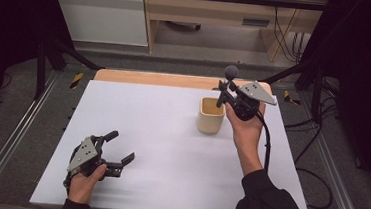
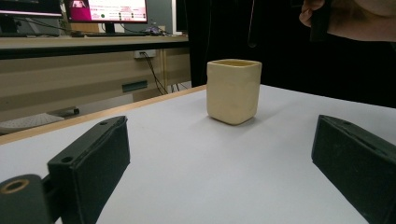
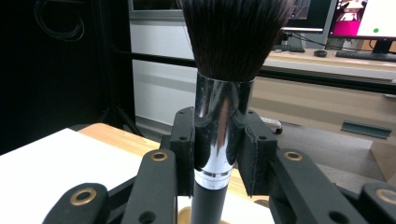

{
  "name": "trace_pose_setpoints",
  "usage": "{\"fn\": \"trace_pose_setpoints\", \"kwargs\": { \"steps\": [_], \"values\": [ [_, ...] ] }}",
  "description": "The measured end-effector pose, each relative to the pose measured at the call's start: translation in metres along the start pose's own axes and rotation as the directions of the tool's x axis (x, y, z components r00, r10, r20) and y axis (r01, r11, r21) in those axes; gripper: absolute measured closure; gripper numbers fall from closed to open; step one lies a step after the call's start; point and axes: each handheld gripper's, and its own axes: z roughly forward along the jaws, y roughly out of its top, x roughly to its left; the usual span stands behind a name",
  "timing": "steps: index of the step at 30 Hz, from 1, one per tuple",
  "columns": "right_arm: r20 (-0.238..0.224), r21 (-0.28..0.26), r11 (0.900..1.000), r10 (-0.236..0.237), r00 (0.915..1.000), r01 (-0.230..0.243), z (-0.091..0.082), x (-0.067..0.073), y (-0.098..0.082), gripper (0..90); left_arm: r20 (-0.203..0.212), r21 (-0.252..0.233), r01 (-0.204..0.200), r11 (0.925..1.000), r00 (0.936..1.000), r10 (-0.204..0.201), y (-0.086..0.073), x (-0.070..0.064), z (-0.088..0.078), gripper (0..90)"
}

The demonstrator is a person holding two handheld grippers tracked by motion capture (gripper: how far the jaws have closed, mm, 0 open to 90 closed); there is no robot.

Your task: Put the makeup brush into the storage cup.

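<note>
A makeup brush (image 3: 223, 121) is clamped upright by its shiny metal ferrule between the closed jaws of the right gripper (image 1: 228, 94), held right of centre in the high view with its handle end over the cream cup (image 1: 210, 115), while the left gripper (image 1: 119, 150) rests at the lower left with its jaws spread wide and nothing between them. The brush is judged light and stiff in the handle, soft in the bristles and slippery on the ferrule, so the matte handle would be the surer hold. No brand or label can be read on brush or cup.
</note>
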Motion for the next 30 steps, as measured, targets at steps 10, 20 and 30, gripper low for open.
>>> {"fn": "trace_pose_setpoints", "kwargs": {
  "steps": [10,20,30],
  "values": [
    [-0.003,0.009,1.000,0.005,1.0000,-0.005,0.006,0.002,-0.004,70.0,0.002,-0.006,0.002,1.0000,1.0000,-0.002,0.000,0.000,0.000,4.0],
    [-0.002,0.016,1.000,0.004,1.0000,-0.004,0.009,0.002,-0.007,70.0,0.004,-0.002,-0.001,1.0000,1.0000,0.001,0.000,0.000,0.000,4.0],
    [0.003,0.023,1.000,0.005,1.0000,-0.005,0.013,0.003,-0.010,70.0,0.005,-0.003,-0.001,1.0000,1.0000,0.001,0.001,0.000,-0.001,4.0]
  ]
}}
